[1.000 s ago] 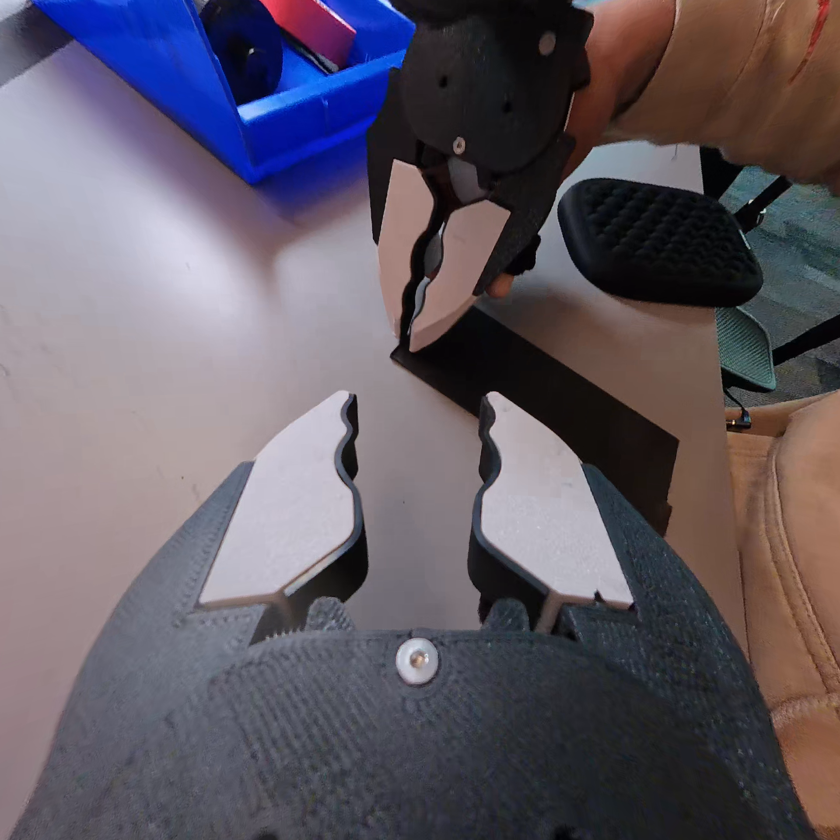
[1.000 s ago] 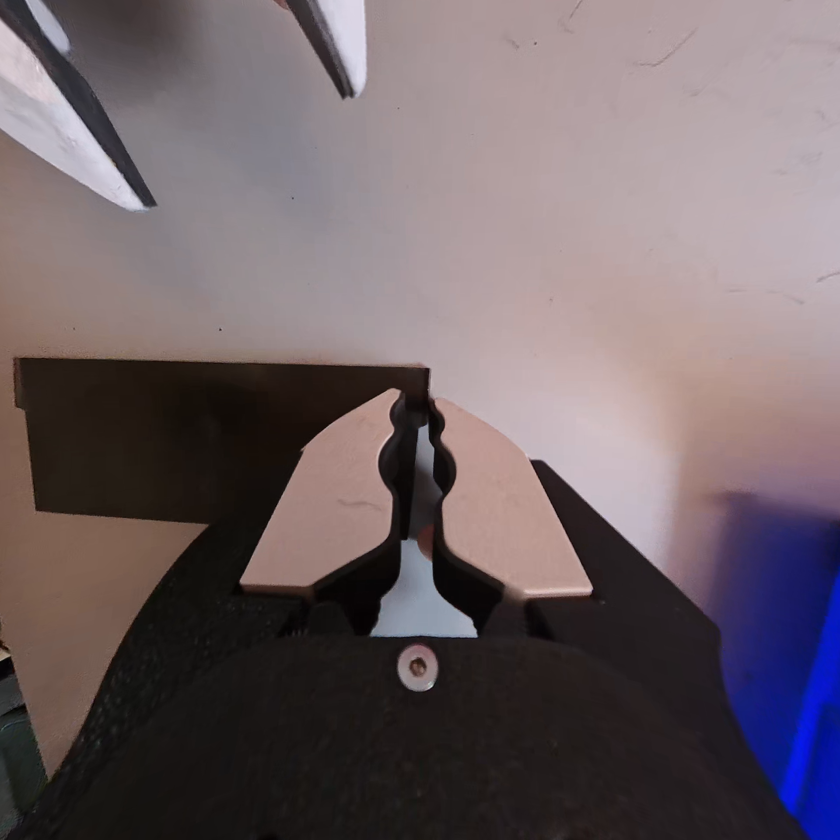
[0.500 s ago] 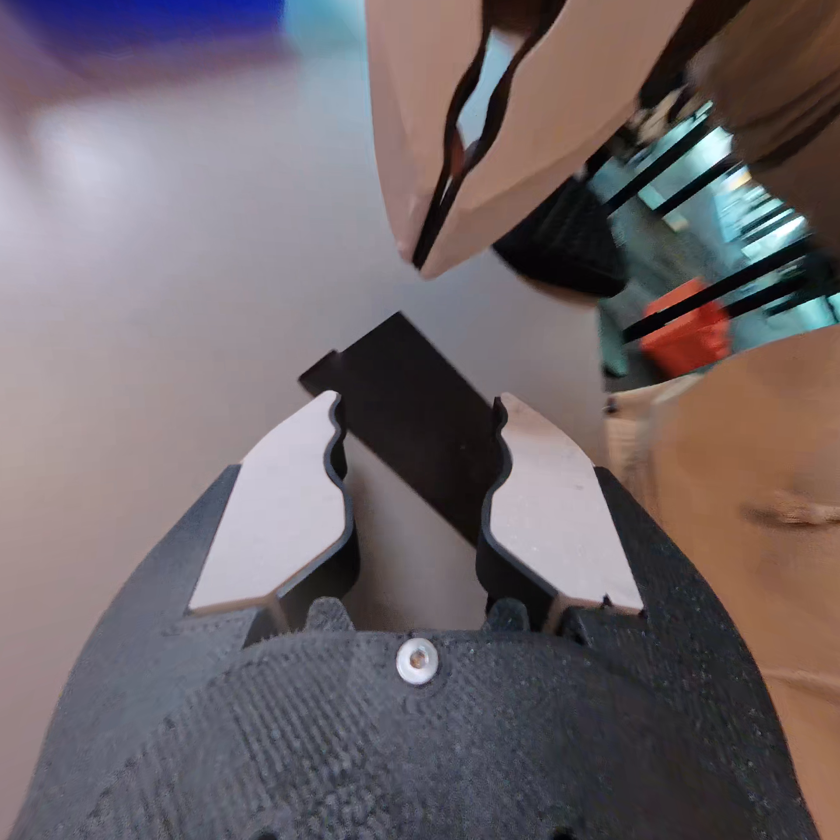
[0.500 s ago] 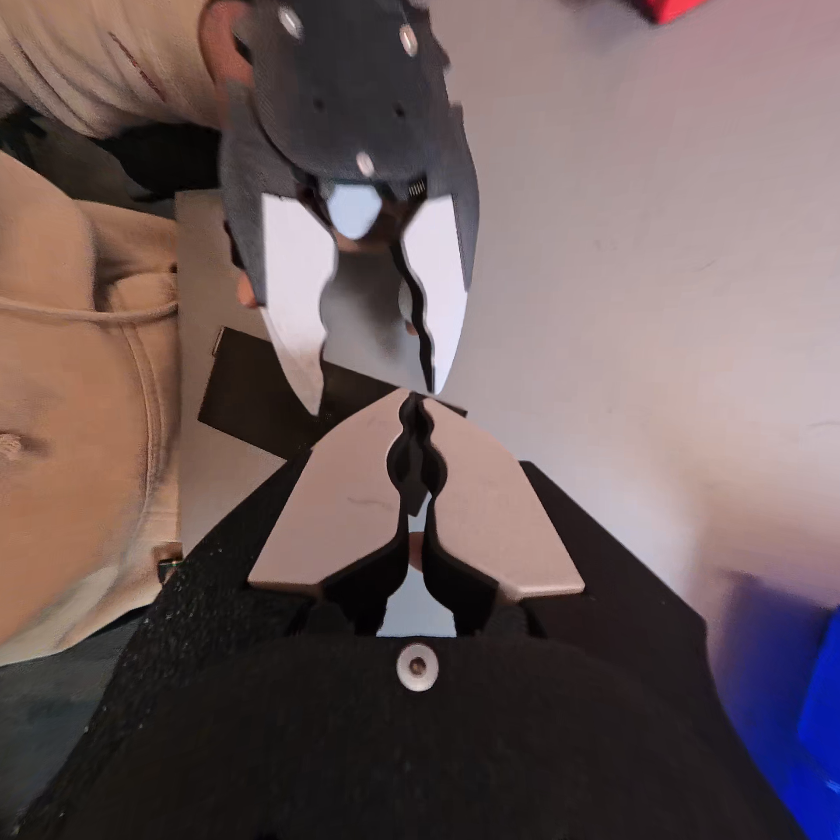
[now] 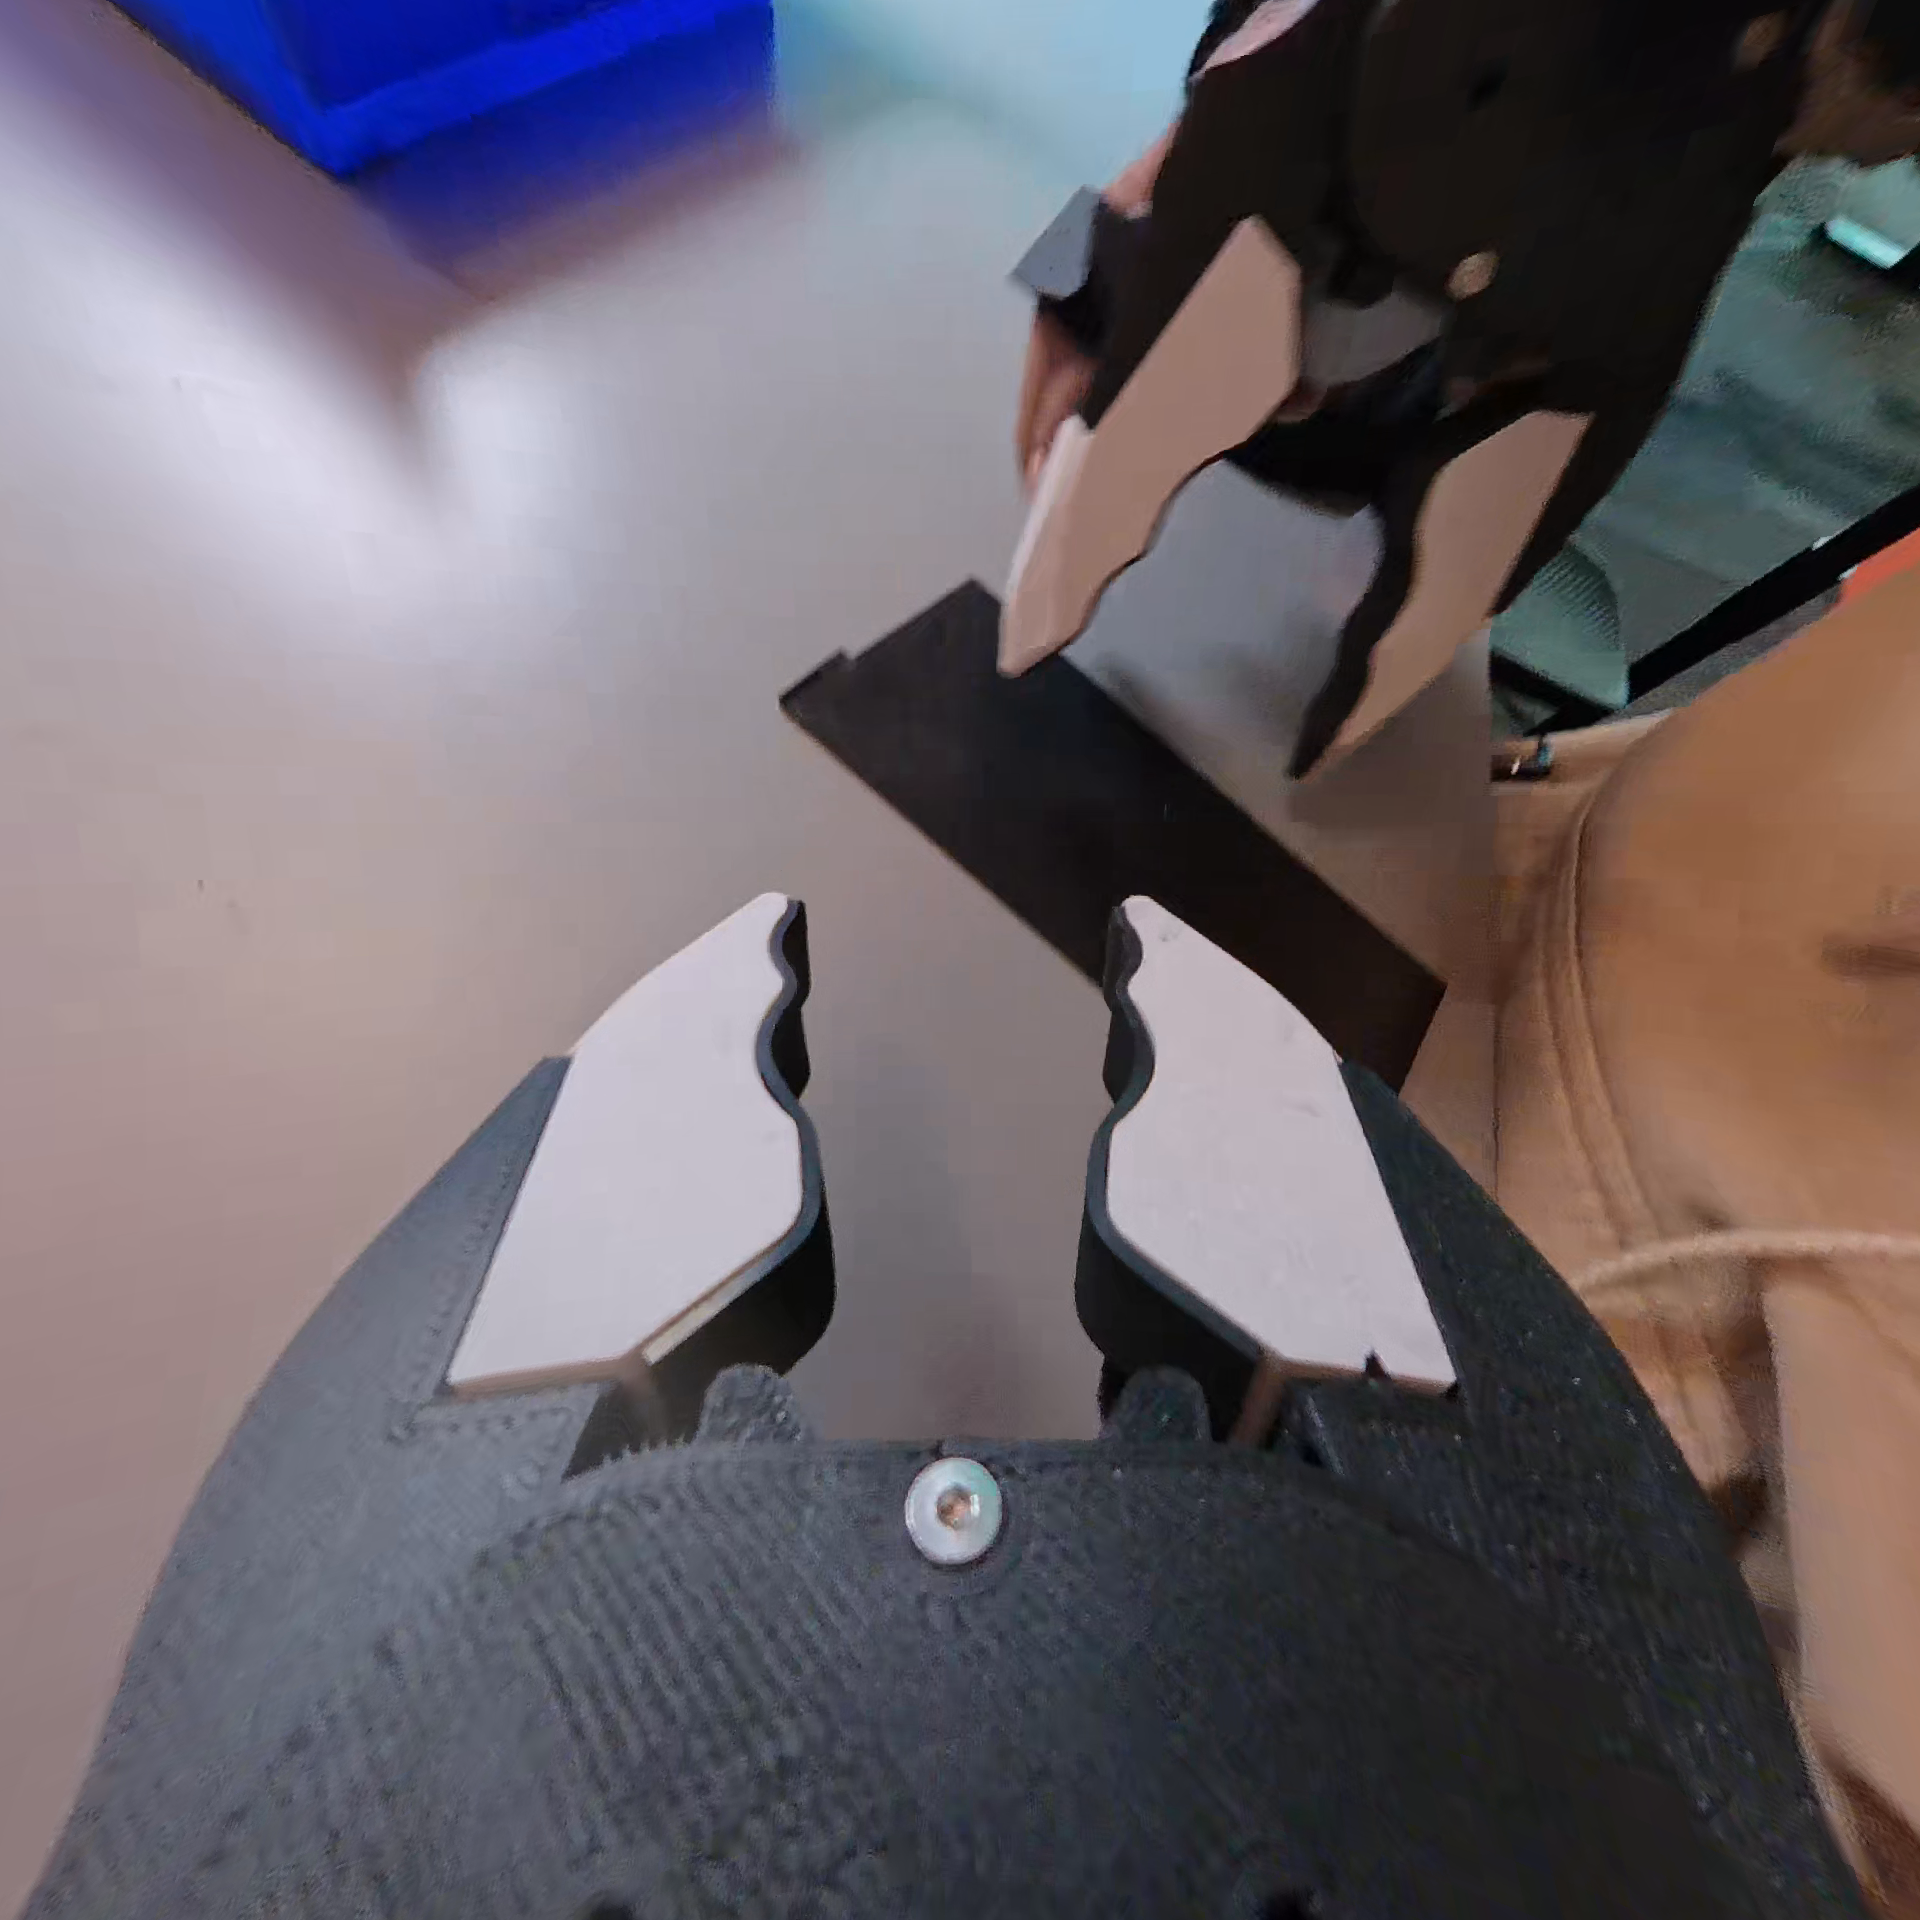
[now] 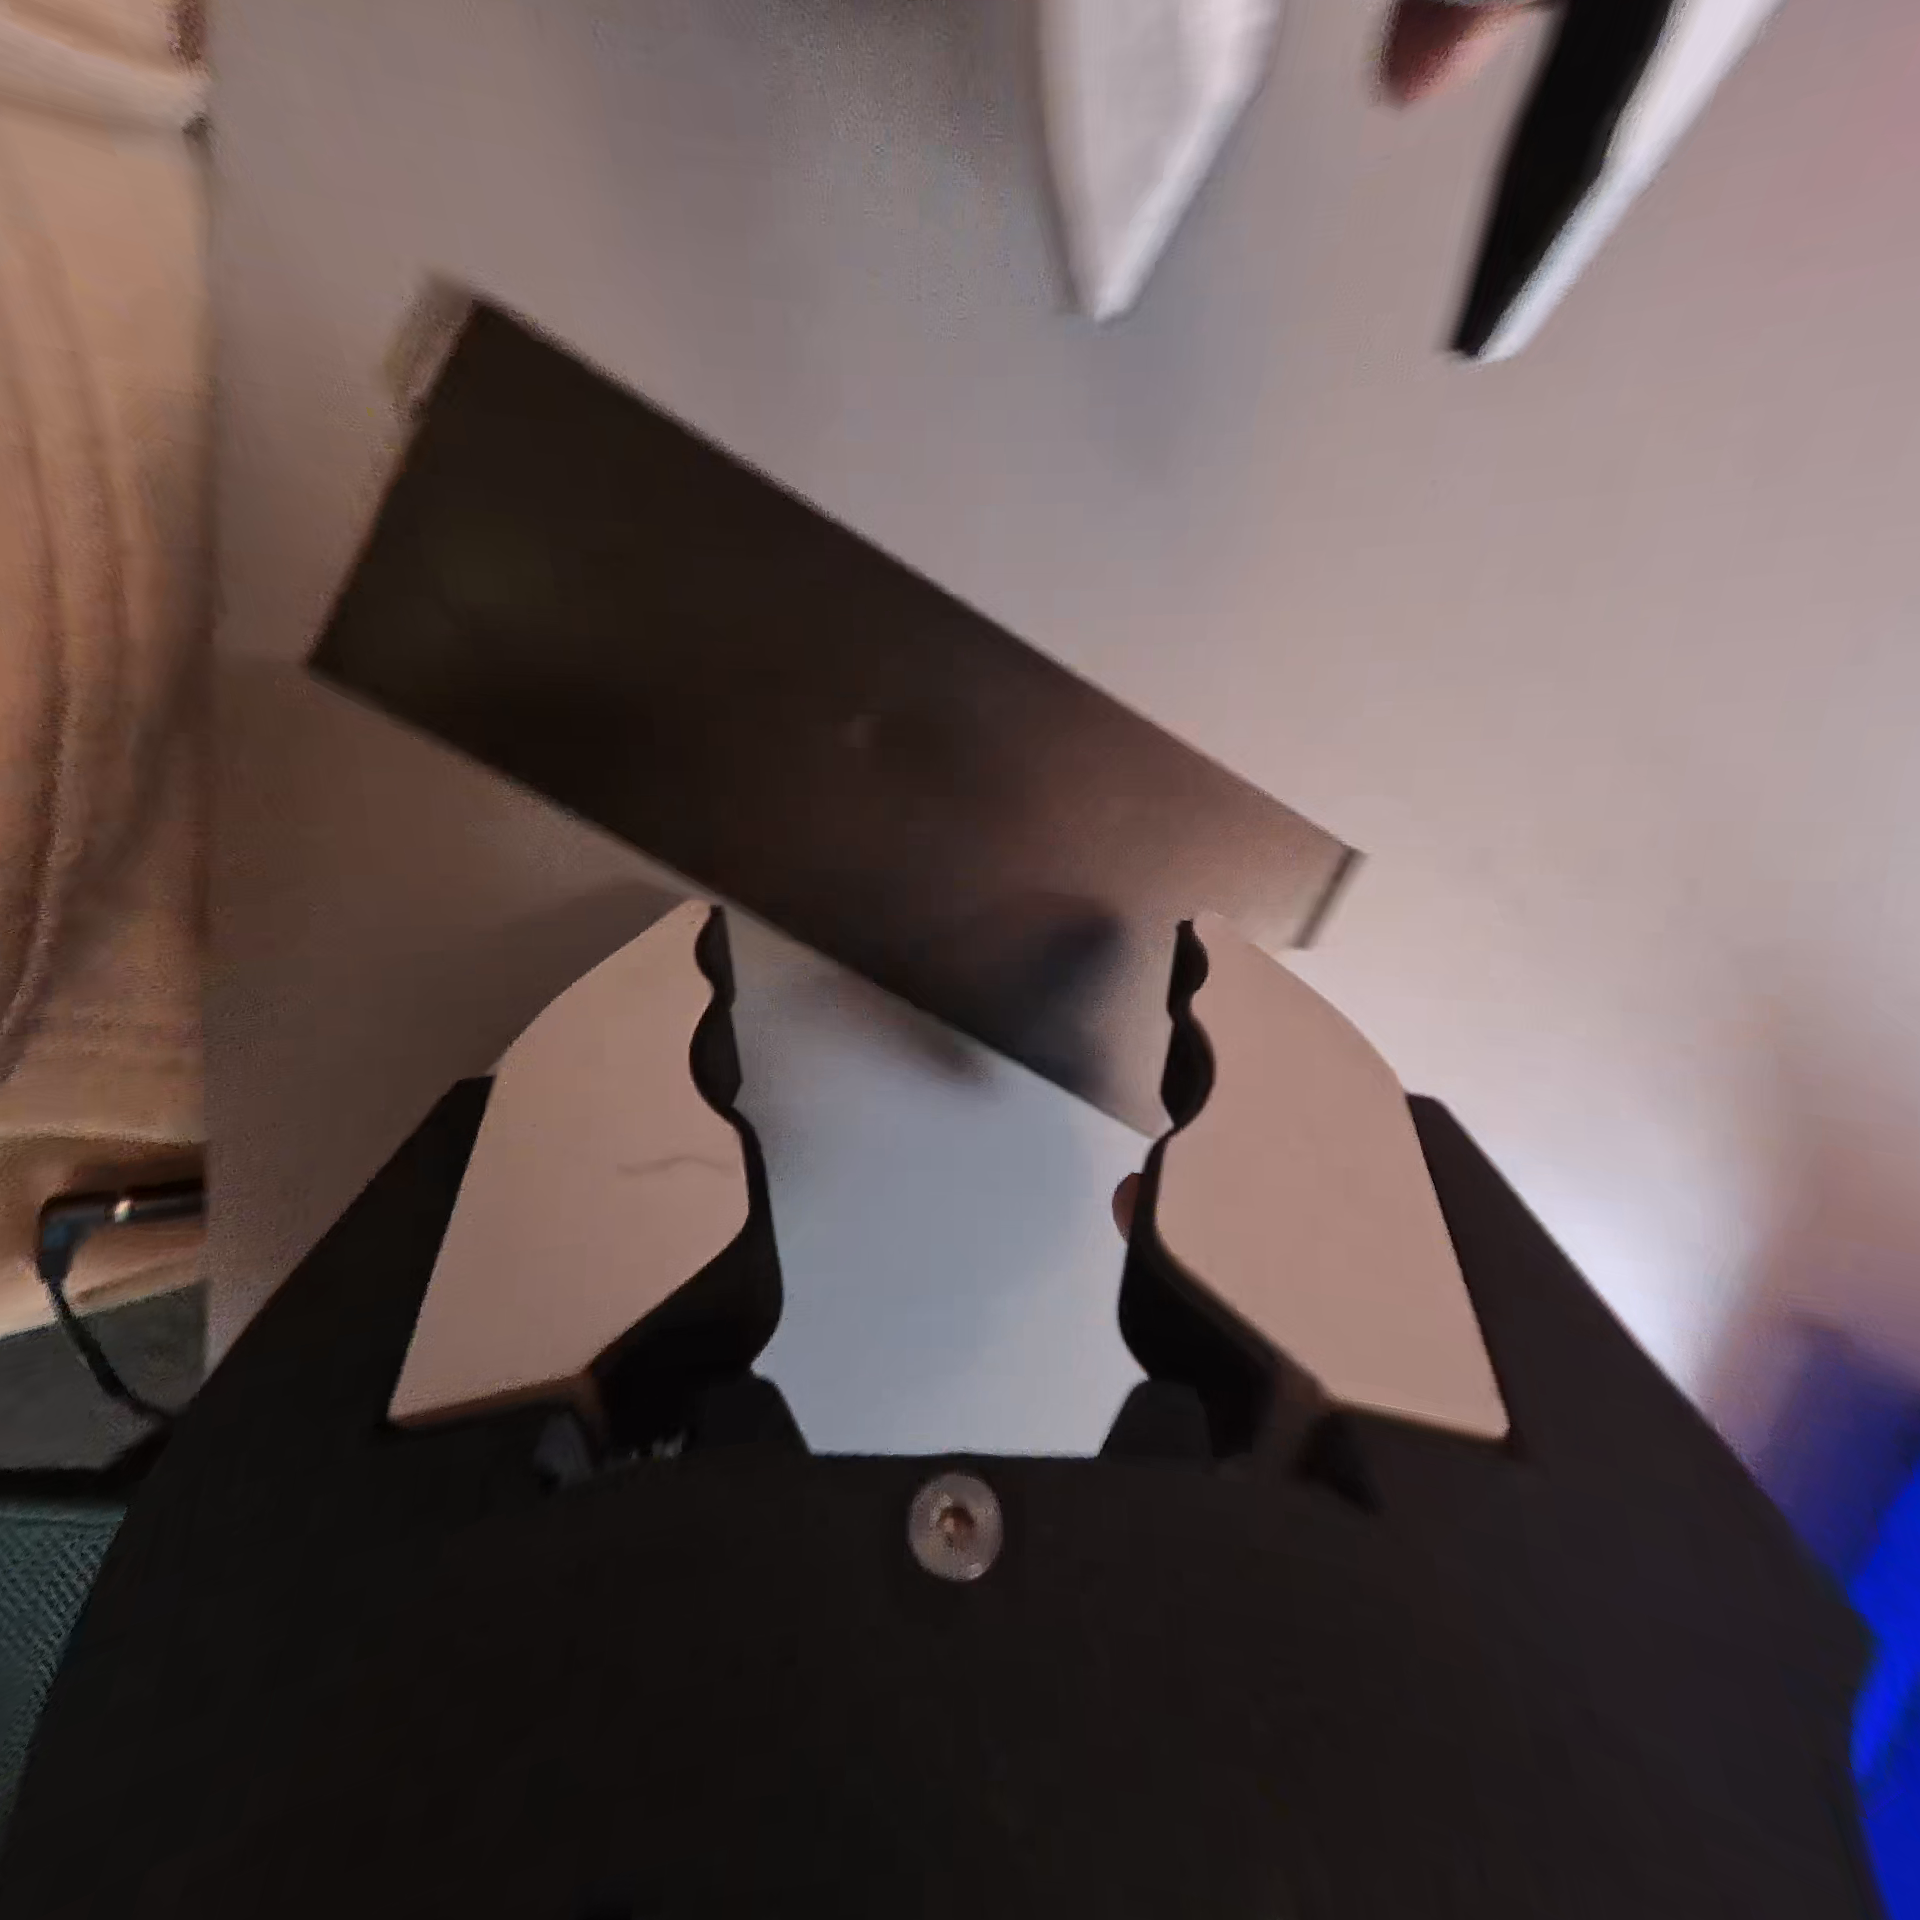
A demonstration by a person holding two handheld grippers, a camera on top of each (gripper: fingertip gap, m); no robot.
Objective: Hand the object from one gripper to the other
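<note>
On the pale table (image 5: 436, 790), near its edge by the person's tan garment (image 5: 1704, 1039), a flat black rectangular plate (image 5: 1101, 821) lies flat; neither gripper has hold of it.

Left gripper (image 5: 956, 925): jaws spread wide, nothing between them, only bare tabletop in the gap. Its right fingertip overlaps the near long edge of the plate in the left wrist view; whether it touches cannot be told.

Right gripper (image 5: 1164, 717): seen from the left wrist view it hangs over the far end of the plate, jaws parted, nothing gripped. One fingertip points at the plate's notched corner; contact cannot be confirmed because of motion blur. A hand (image 5: 1049, 405) shows behind its body.

Right wrist view: the same gripper (image 6: 951, 925) has its jaws wide, with the black plate (image 6: 790, 675) lying diagonally just ahead and partly showing through the gap. The left gripper's two fingers (image 6: 1143, 156) enter at the top edge, apart from each other.

Container: a blue bin (image 5: 447, 73) stands at the far side of the table, well away from the plate. Only its lower wall shows, blurred; contents cannot be seen. A blue patch (image 6: 1886, 1683) at the right edge of the right wrist view is too blurred to identify.
</note>
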